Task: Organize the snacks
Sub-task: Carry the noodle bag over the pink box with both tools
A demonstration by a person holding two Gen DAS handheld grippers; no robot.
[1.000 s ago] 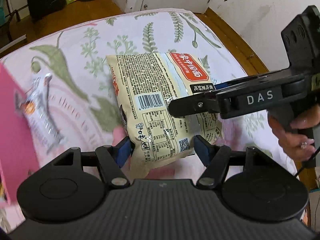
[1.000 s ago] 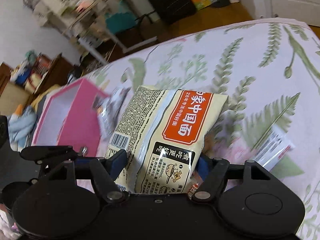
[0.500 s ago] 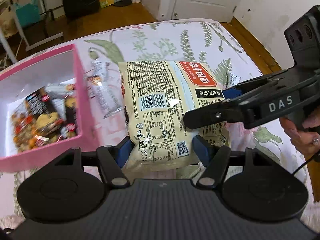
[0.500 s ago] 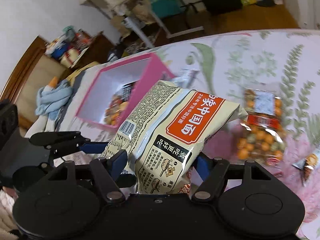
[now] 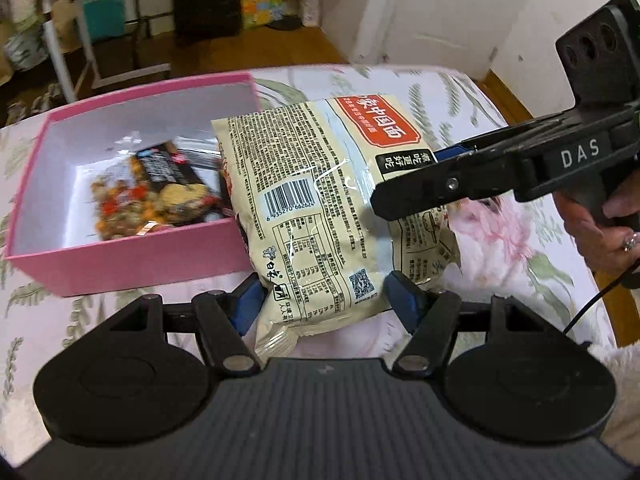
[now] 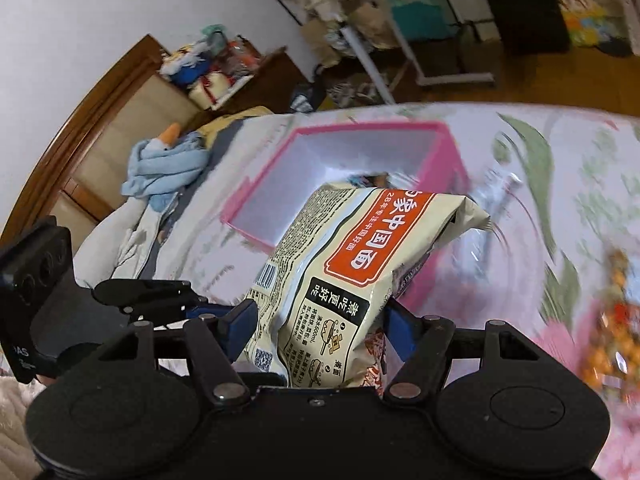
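Note:
A cream noodle packet (image 5: 320,208) with a red label hangs in the air, gripped from two sides. My left gripper (image 5: 326,300) is shut on its near edge, blue pads pressing both sides. My right gripper (image 6: 318,320) grips the packet (image 6: 340,280) at its labelled end, and its jaws are closing further on it. In the left wrist view the right gripper (image 5: 420,178) reaches in from the right. The packet's far end hangs over the corner of an open pink box (image 5: 132,256), also in the right wrist view (image 6: 260,188). Bags of mixed snacks (image 5: 160,196) lie in the box.
The box stands on a floral bedspread (image 5: 520,248). A bag of orange snacks (image 6: 616,320) lies blurred on the bed at the right. A person's hand (image 5: 600,232) with a ring holds the right gripper. Blue cloth (image 6: 168,164) and a wooden headboard (image 6: 100,120) lie beyond the box.
Both grippers have carried the packet up and across the bed to the pink box. The box, first only at the left edge, now lies under the packet's far end.

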